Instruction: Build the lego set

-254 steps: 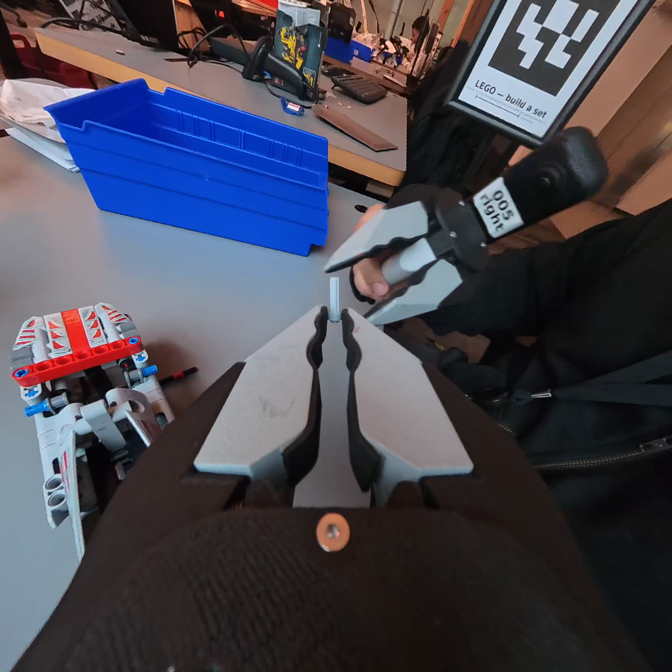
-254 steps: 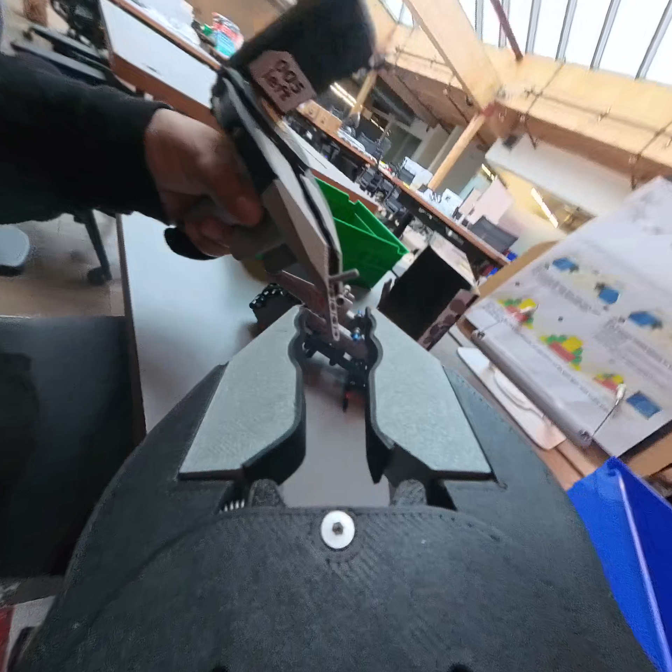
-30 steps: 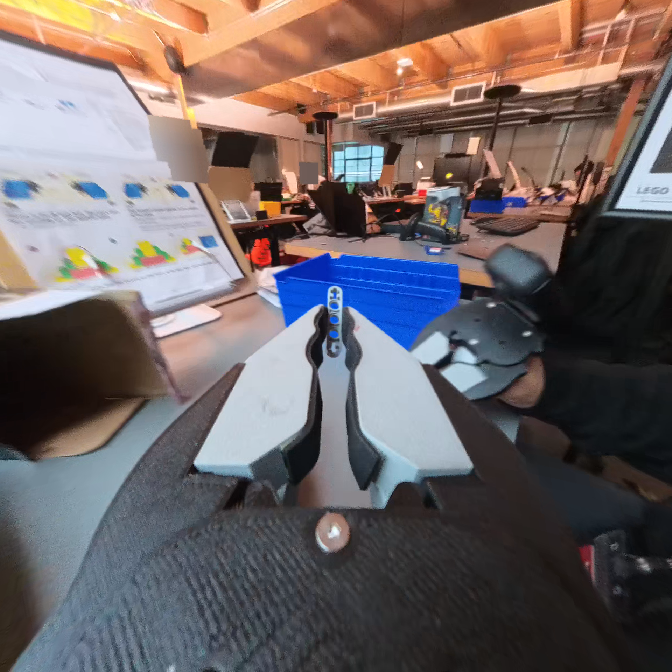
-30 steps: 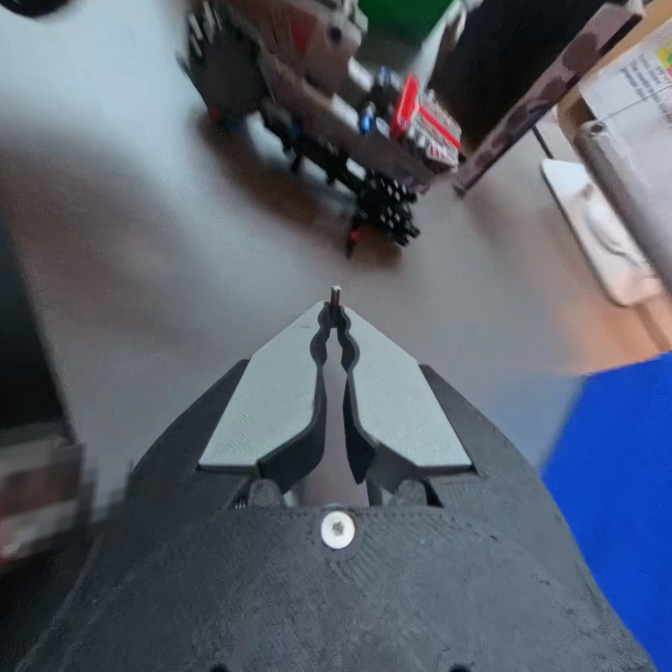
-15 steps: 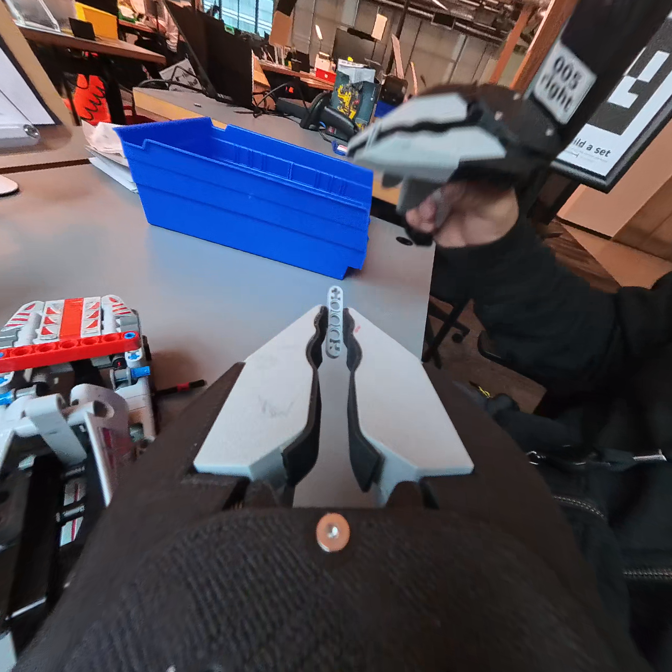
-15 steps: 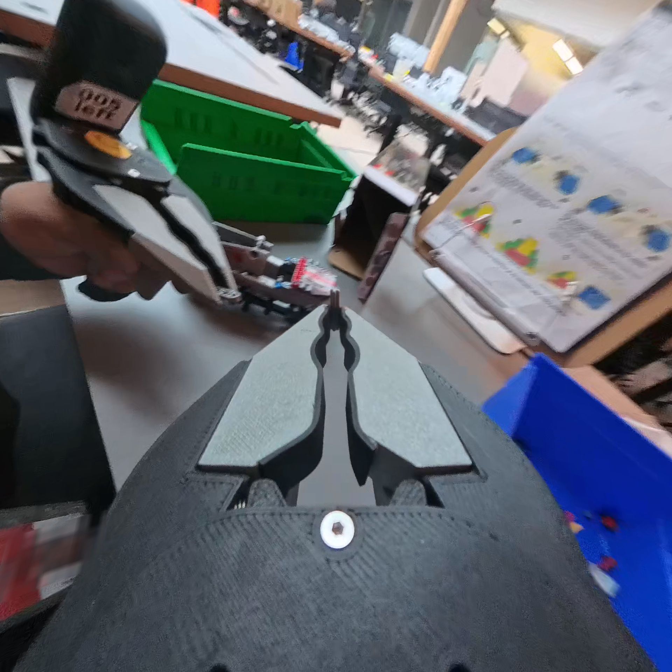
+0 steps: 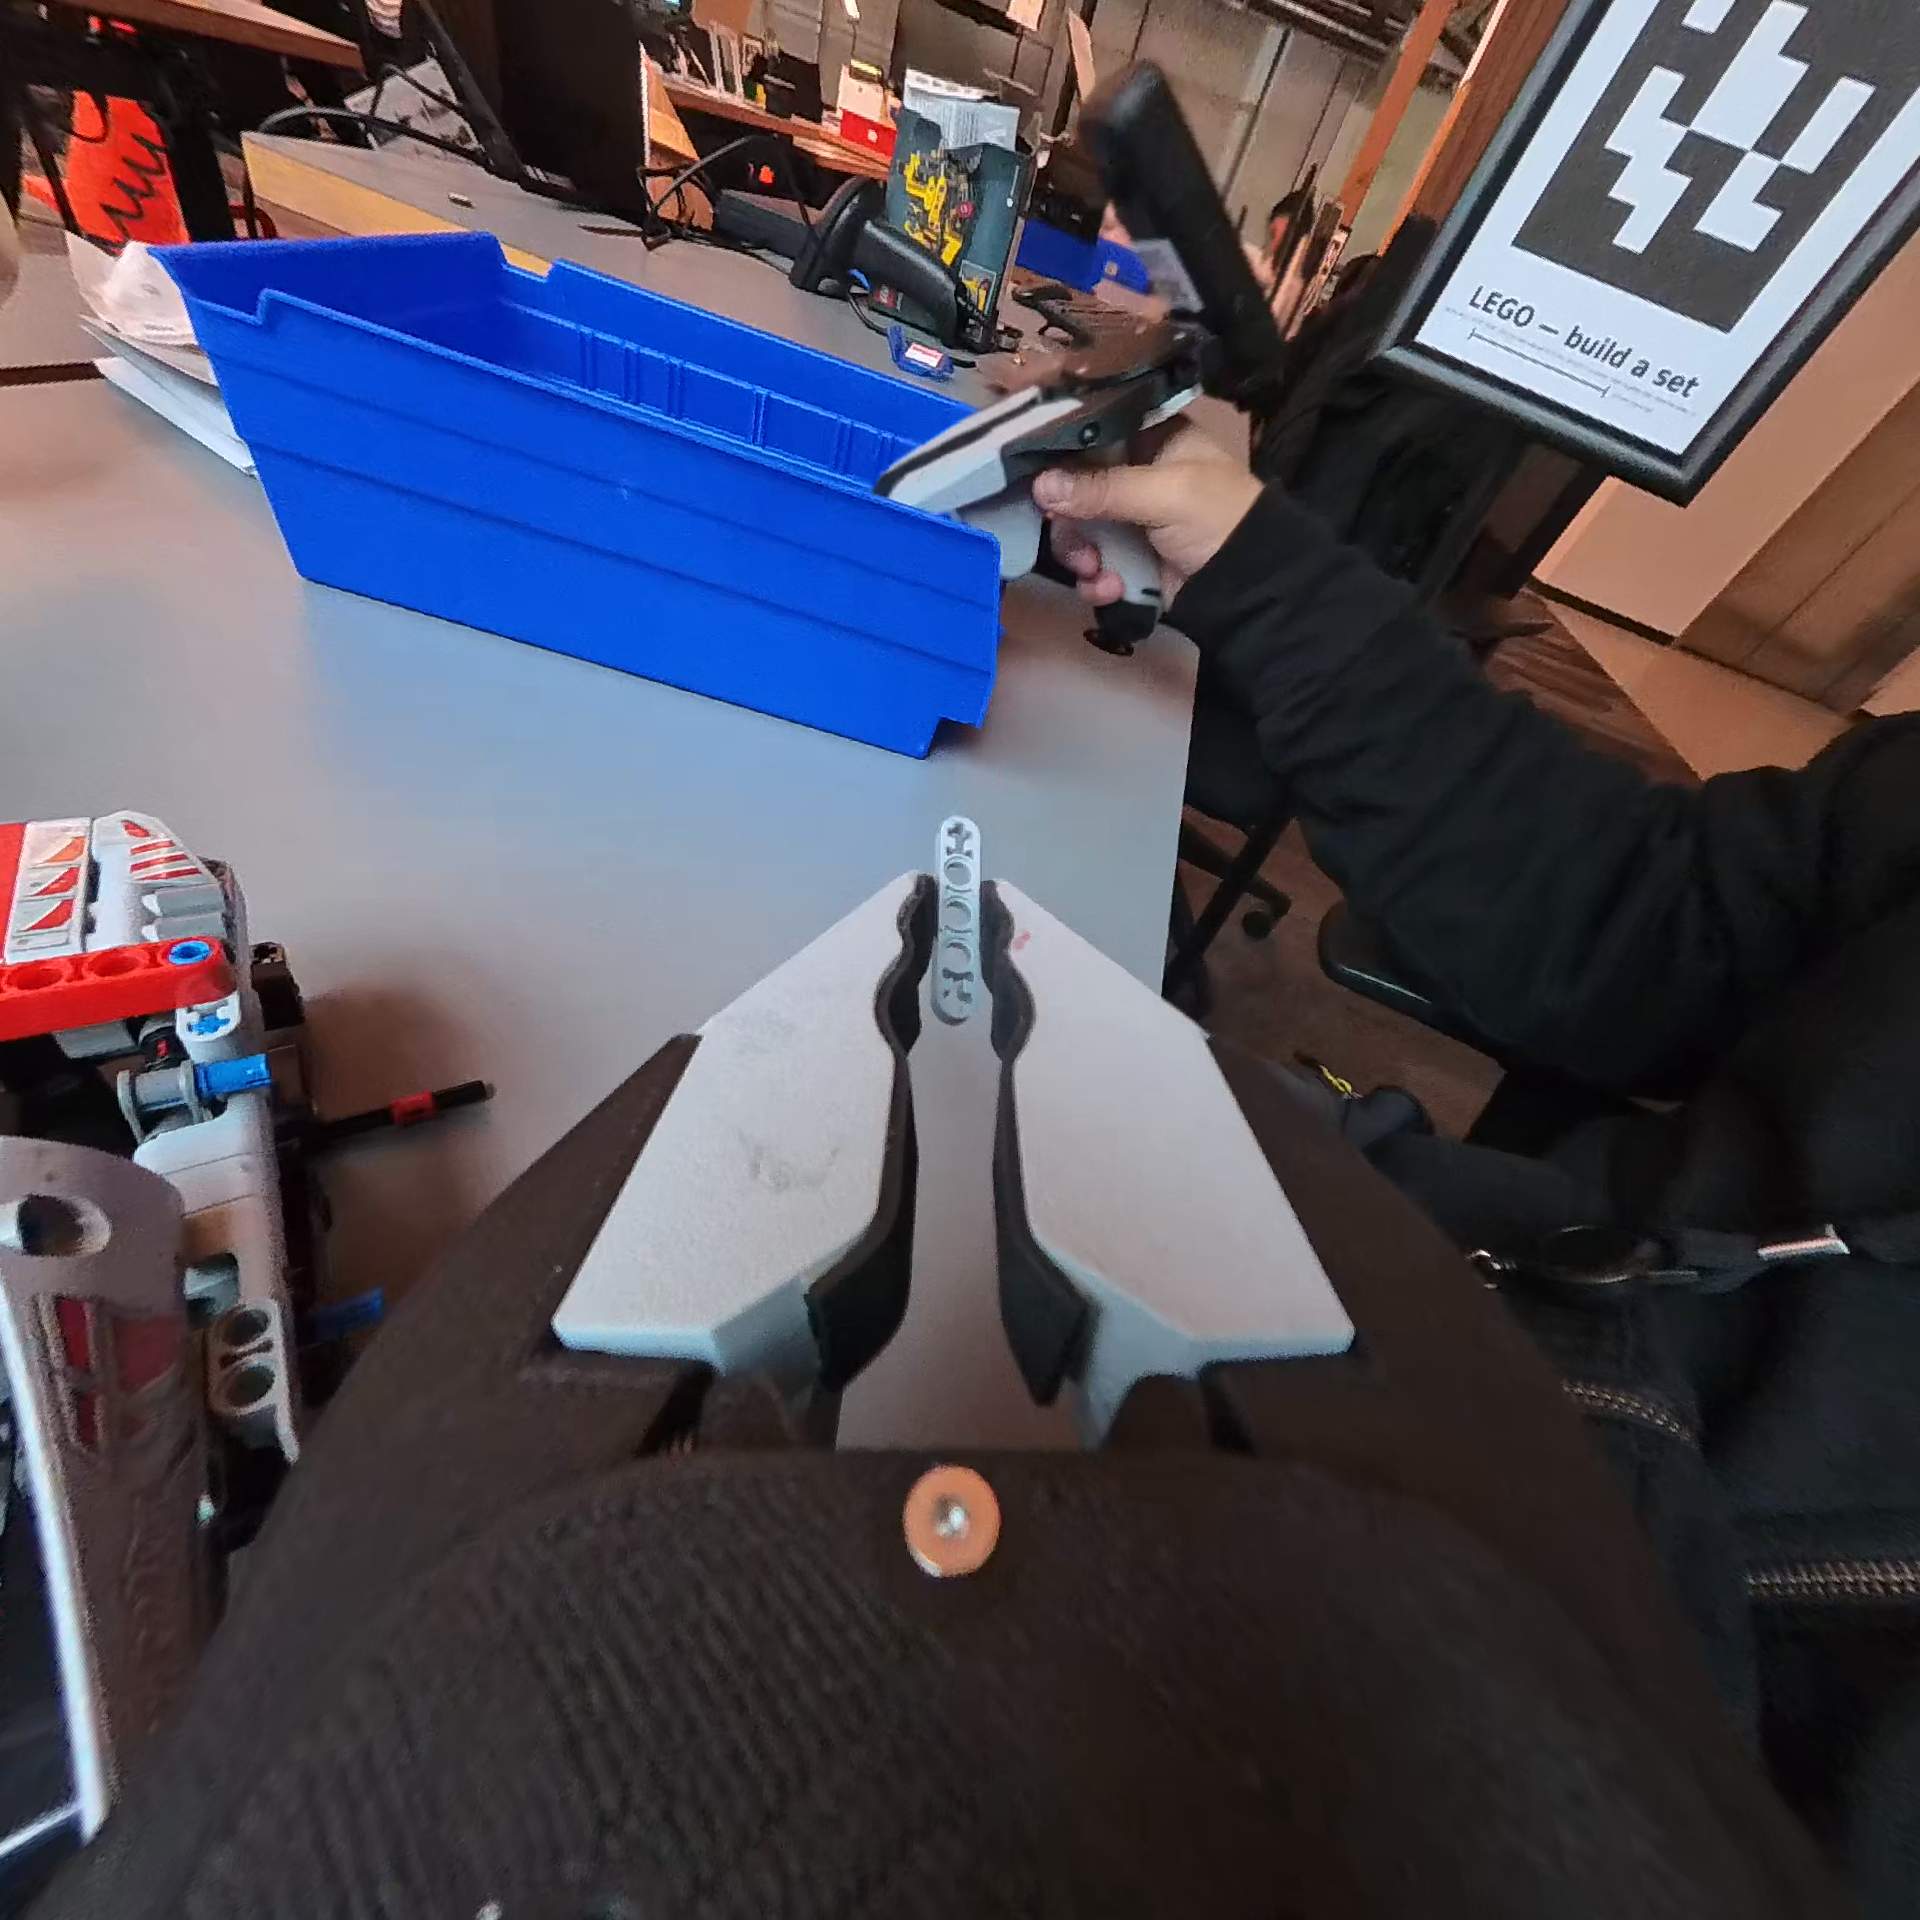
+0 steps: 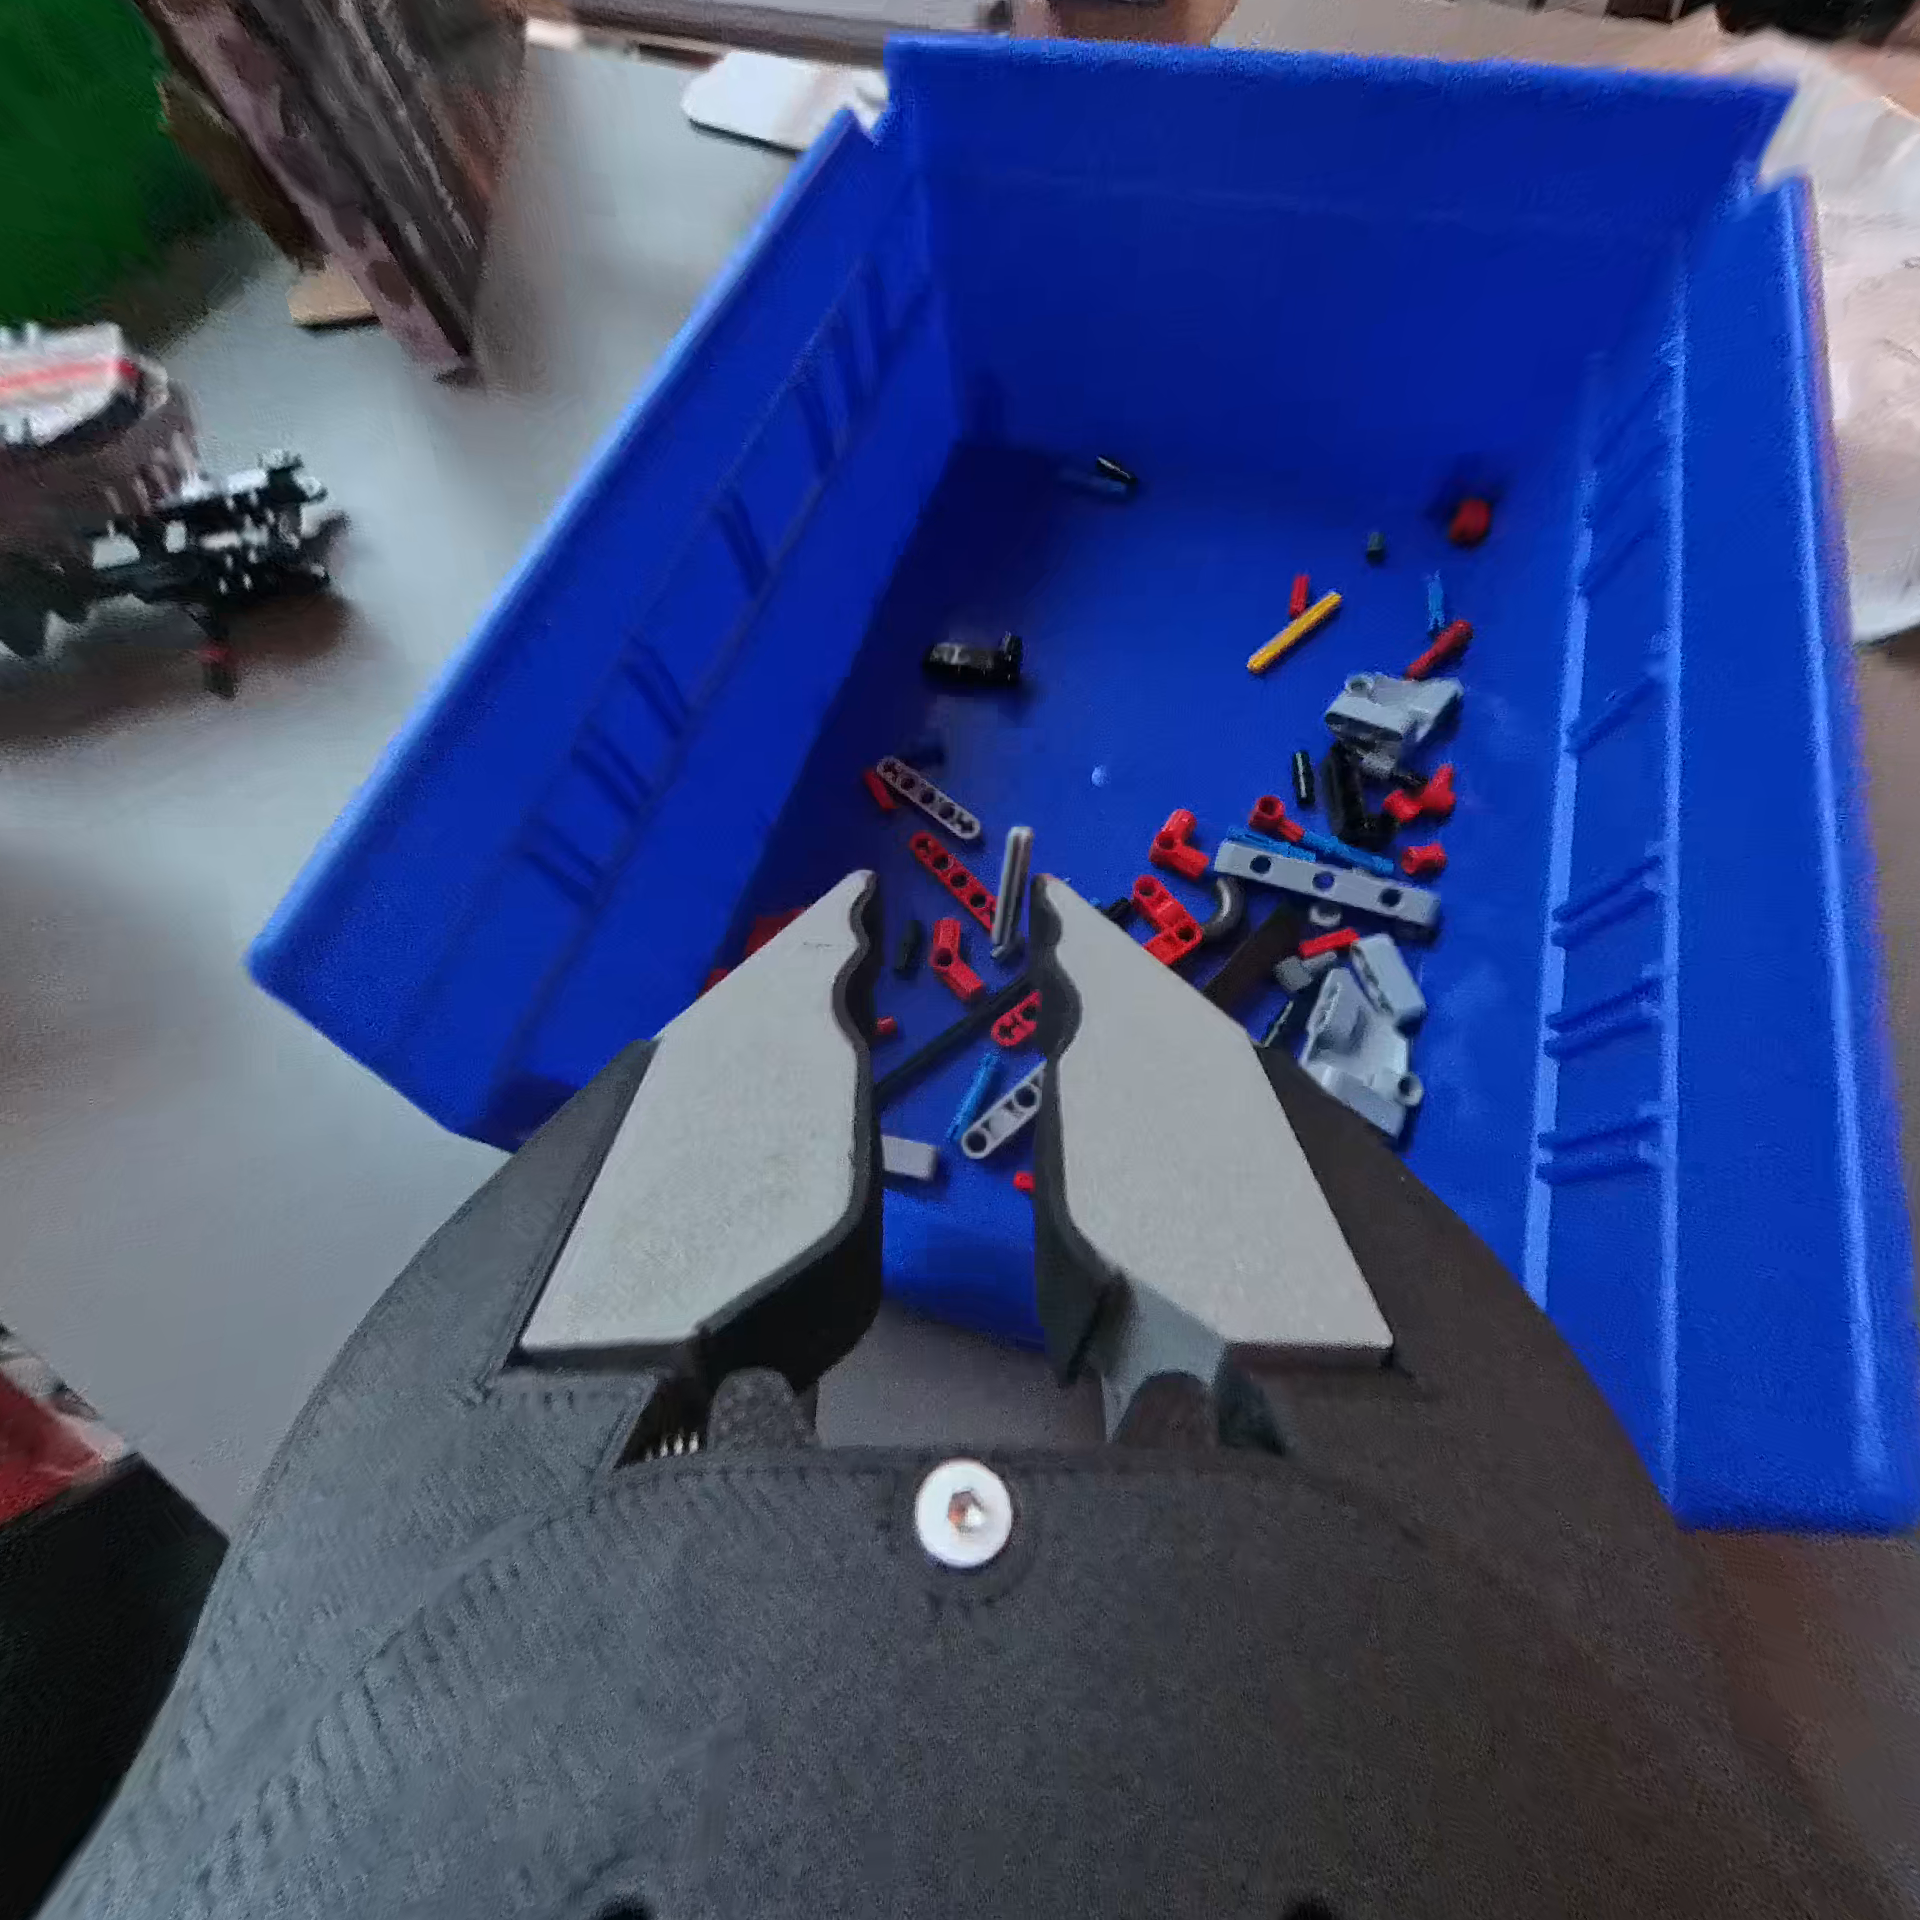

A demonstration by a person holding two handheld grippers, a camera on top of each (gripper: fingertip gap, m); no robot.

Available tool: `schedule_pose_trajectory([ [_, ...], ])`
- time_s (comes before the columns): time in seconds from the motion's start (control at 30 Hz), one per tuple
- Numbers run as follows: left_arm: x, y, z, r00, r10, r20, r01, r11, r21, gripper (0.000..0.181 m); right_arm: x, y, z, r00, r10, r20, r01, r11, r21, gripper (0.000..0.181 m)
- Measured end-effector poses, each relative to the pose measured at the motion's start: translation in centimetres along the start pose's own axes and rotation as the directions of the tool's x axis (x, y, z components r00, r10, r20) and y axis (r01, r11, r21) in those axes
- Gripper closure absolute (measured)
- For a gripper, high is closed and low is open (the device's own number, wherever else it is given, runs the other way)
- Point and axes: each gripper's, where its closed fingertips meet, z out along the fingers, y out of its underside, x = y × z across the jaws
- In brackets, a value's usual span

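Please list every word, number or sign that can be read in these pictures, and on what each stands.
I quote no writing; these things bear it.
Framed white sign, upper right, left wrist view: one printed line under a black block pattern.
Box with yellow picture, far desk: print too small.
Small blue tag beside it: too small.
Grey beam in the left gripper: none.
Blue bin, right wrist view: none, blurred.
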Motion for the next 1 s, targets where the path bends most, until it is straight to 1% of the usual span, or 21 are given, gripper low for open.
schedule_pose_trajectory([
  [0.03, 0.1, 0.1, 0.1, 1.000, -0.005, -0.007, 0.005, 1.000, -0.004, 0.175, 0.5, 0.3, 0.0, 0.998, 0.062, 0.017, -0.062, 0.998, -0.005, 0.153],
  [0.07, 0.1, 0.3, 0.1, 1.000, -0.013, -0.013, 0.013, 1.000, -0.009, 0.174, 0.4, 0.2, -0.3, 0.993, 0.105, 0.057, -0.105, 0.994, -0.005, 0.160],
  [0.13, 0.0, 0.6, 0.3, 1.000, -0.024, -0.020, 0.024, 1.000, -0.016, 0.175, -0.1, -0.6, -1.2, 0.987, 0.114, 0.117, -0.119, 0.992, 0.038, 0.140],
  [0.17, 0.0, 0.8, 0.3, 0.999, -0.031, -0.025, 0.030, 0.999, -0.022, 0.175, 0.0, -1.3, -1.5, 0.988, 0.102, 0.115, -0.112, 0.990, 0.082, 0.135],
  [0.2, 0.0, 0.9, 0.4, 0.999, -0.038, -0.028, 0.037, 0.999, -0.025, 0.174, 0.2, -1.3, -1.6, 0.992, 0.092, 0.091, -0.099, 0.991, 0.084, 0.131],
  [0.23, -0.1, 0.9, 0.4, 0.999, -0.041, -0.029, 0.040, 0.999, -0.023, 0.175, 0.4, -0.9, -1.4, 0.995, 0.075, 0.060, -0.078, 0.996, 0.048, 0.125],
  [0.27, -0.1, 0.9, 0.4, 0.999, -0.043, -0.031, 0.042, 0.999, -0.022, 0.175, -0.1, -0.9, -1.4, 0.997, 0.047, 0.057, -0.049, 0.998, 0.034, 0.123],
  [0.3, 0.0, 0.9, 0.3, 0.998, -0.044, -0.036, 0.043, 0.999, -0.024, 0.175, -1.6, -2.0, -1.6, 0.994, 0.015, 0.107, -0.023, 0.997, 0.080, 0.129],
  [0.33, 0.1, 0.7, 0.3, 0.998, -0.038, -0.044, 0.037, 0.999, -0.018, 0.175, -4.1, -3.9, -2.3, 0.979, -0.025, 0.205, -0.010, 0.986, 0.169, 0.135],
  [0.4, 0.8, 0.3, 0.2, 0.997, -0.013, -0.076, 0.014, 1.000, 0.005, 0.175, -10.2, -7.1, -4.5, 0.894, -0.134, 0.428, -0.015, 0.945, 0.327, 0.138],
  [0.43, 1.2, 0.1, 0.2, 0.996, 0.001, -0.094, 0.000, 1.000, 0.013, 0.175, -13.2, -7.6, -5.2, 0.831, -0.185, 0.524, -0.011, 0.937, 0.348, 0.148],
  [0.47, 1.5, 0.0, 0.2, 0.994, 0.017, -0.104, -0.015, 1.000, 0.017, 0.175, -16.1, -7.3, -5.5, 0.761, -0.223, 0.609, 0.007, 0.942, 0.336, 0.158],
  [0.53, 2.0, -0.3, 0.3, 0.993, 0.058, -0.104, -0.054, 0.998, 0.039, 0.175, -21.0, -5.7, -4.6, 0.645, -0.237, 0.726, 0.068, 0.965, 0.254, 0.159],
  [0.6, 2.1, -0.6, 0.2, 0.992, 0.100, -0.076, -0.095, 0.993, 0.066, 0.175, -24.1, -4.5, -2.6, 0.617, -0.181, 0.765, 0.093, 0.983, 0.158, 0.158],
  [0.7, 1.7, -0.6, 0.2, 0.985, 0.175, -0.005, -0.174, 0.984, 0.045, 0.175, -27.4, -3.6, -0.8, 0.572, -0.066, 0.818, 0.046, 0.998, 0.048, 0.156],
  [0.8, 1.6, -0.6, 0.3, 0.973, 0.227, 0.037, -0.227, 0.974, 0.020, 0.175, -28.2, -2.3, 0.9, 0.606, -0.056, 0.794, 0.093, 0.996, 0.000, 0.153],
  [0.83, 1.5, -0.5, 0.3, 0.971, 0.234, 0.051, -0.235, 0.972, 0.010, 0.175, -28.6, -2.1, 1.0, 0.602, -0.058, 0.796, 0.098, 0.995, -0.002, 0.154],
  [0.9, 0.9, 0.1, 0.5, 0.965, 0.248, 0.087, -0.246, 0.969, -0.033, 0.175, -29.4, -1.7, 1.2, 0.590, -0.051, 0.806, 0.102, 0.995, -0.011, 0.163],
  [0.93, 0.8, 0.3, 0.6, 0.961, 0.261, 0.095, -0.257, 0.965, -0.048, 0.175, -29.3, -1.5, 1.7, 0.611, -0.056, 0.789, 0.113, 0.993, -0.017, 0.166],
  [0.97, 0.7, 0.5, 0.6, 0.956, 0.273, 0.104, -0.268, 0.961, -0.062, 0.175, -29.2, -1.3, 2.0, 0.629, -0.063, 0.775, 0.124, 0.992, -0.020, 0.175],
  [1.0, 0.6, 0.6, 0.7, 0.951, 0.287, 0.113, -0.281, 0.957, -0.071, 0.175, -29.1, -1.2, 2.1, 0.633, -0.065, 0.771, 0.130, 0.991, -0.022, 0.175],
])
